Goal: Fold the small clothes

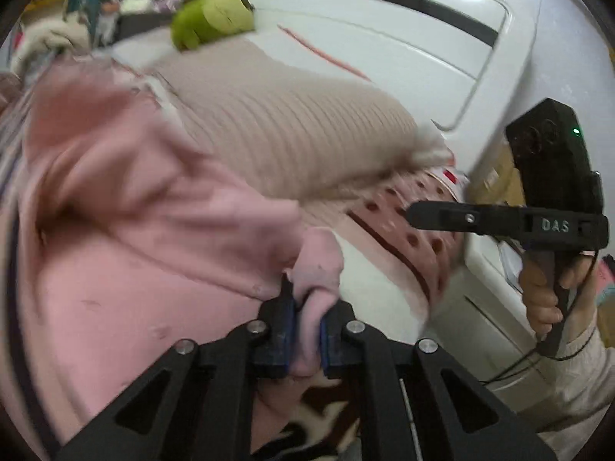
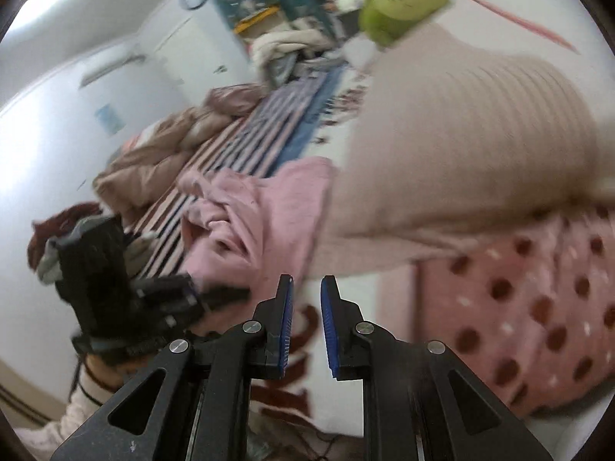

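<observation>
A small pink garment [image 1: 127, 207] lies crumpled on the bed. My left gripper [image 1: 307, 307] is shut on a fold of its edge, with pink cloth bunched between the blue pads [image 1: 286, 330]. The garment also shows in the right wrist view [image 2: 246, 223], with my left gripper [image 2: 230, 294] at its near edge. My right gripper [image 2: 306, 299] is open and empty, held in the air over the white bedcover to the right of the garment. It also shows in the left wrist view [image 1: 419, 217], held by a hand.
A beige ribbed pillow [image 2: 469, 134] lies behind the garment on a pink dotted pillow [image 2: 530, 307]. A green plush toy [image 2: 399, 0] sits by the white headboard [image 1: 384, 46]. A striped blanket [image 2: 269, 123] and a brown quilt [image 2: 161, 146] lie further along the bed.
</observation>
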Demonstrator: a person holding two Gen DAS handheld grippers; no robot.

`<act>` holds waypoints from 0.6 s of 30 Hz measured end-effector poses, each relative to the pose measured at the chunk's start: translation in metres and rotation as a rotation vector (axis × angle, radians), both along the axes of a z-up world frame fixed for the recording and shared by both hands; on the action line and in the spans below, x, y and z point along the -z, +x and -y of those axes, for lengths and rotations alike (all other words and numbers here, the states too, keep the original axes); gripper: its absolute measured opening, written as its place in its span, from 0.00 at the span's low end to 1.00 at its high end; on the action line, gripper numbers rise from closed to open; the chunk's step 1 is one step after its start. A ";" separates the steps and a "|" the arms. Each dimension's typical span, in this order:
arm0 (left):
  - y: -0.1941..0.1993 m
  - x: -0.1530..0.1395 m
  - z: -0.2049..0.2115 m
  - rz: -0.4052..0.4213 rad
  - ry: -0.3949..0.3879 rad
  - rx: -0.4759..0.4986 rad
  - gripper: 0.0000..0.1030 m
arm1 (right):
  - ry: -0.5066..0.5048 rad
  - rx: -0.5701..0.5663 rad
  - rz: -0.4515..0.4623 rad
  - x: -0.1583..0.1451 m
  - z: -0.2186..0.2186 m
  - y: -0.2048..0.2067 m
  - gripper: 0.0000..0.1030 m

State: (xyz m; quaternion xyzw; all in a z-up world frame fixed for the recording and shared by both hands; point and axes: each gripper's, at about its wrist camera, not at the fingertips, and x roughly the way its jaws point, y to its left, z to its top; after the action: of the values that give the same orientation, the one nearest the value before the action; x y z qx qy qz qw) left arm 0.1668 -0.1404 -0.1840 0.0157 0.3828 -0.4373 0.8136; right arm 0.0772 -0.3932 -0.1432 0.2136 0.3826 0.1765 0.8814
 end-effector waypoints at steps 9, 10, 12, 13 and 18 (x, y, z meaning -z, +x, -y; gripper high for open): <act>-0.042 -0.032 -0.050 0.047 -0.054 0.031 0.61 | 0.000 -0.125 0.063 -0.021 -0.048 0.036 0.28; -0.047 -0.035 -0.060 0.054 -0.059 0.011 0.63 | -0.011 -0.154 0.080 -0.026 -0.058 0.039 0.28; -0.052 -0.040 -0.089 0.072 -0.065 -0.059 0.65 | -0.030 -0.207 0.104 -0.031 -0.079 0.039 0.28; -0.052 -0.040 -0.094 0.079 -0.060 -0.082 0.65 | -0.042 -0.236 0.103 -0.031 -0.092 0.042 0.28; -0.036 -0.033 -0.145 0.070 -0.052 -0.275 0.65 | -0.172 -0.201 -0.042 0.008 -0.111 0.053 0.14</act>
State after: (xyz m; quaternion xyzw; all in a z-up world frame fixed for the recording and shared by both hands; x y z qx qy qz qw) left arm 0.1305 0.0043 -0.1513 -0.0427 0.3415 -0.3306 0.8788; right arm 0.1300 -0.2825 -0.1509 0.1017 0.4343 0.2260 0.8660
